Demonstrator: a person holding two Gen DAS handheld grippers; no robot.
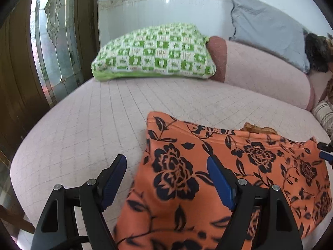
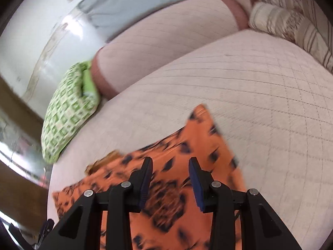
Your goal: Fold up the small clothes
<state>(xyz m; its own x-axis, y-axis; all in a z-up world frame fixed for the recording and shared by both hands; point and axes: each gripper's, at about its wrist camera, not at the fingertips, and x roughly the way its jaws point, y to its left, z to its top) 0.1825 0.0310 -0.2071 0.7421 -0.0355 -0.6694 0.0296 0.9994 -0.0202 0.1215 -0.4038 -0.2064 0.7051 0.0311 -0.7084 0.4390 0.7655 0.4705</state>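
Lying flat on the pink quilted bed (image 1: 87, 129), the orange garment (image 1: 239, 166) with its black floral print occupied the near part of the mattress in both views. We noted a lighter brown lining or label (image 1: 258, 128) showing at its far edge in the left wrist view. In the right wrist view the garment (image 2: 187, 145) appeared blurred, with one corner pointing away from the camera.

We observed the left tool (image 1: 166, 177) with its two blue-padded fingers (image 1: 220, 183) spread wide. One finger stood over the bare bed surface and the other over the cloth; the left edge of the garment lay between them. We could not tell whether either finger touched the fabric.

We observed the right tool (image 2: 169, 179) positioned above the garment, its fingers (image 2: 145, 179) held apart with printed cloth visible through the gap. No fabric was pinched between them. The tip of the right tool (image 1: 325, 152) also showed at the right border of the left wrist view, just beside the garment's far right corner.

Beyond the garment, we recorded a green and white checked pillow (image 1: 154, 54) resting at the head of the bed against a pink bolster (image 1: 260, 70). A grey pillow (image 1: 268, 27) leaned on the white wall (image 1: 158, 10) behind the bolster. Striped bedding (image 2: 291, 20) lay bunched at the right side of the bed. A wooden door with patterned glass (image 1: 54, 41) stood to the left.
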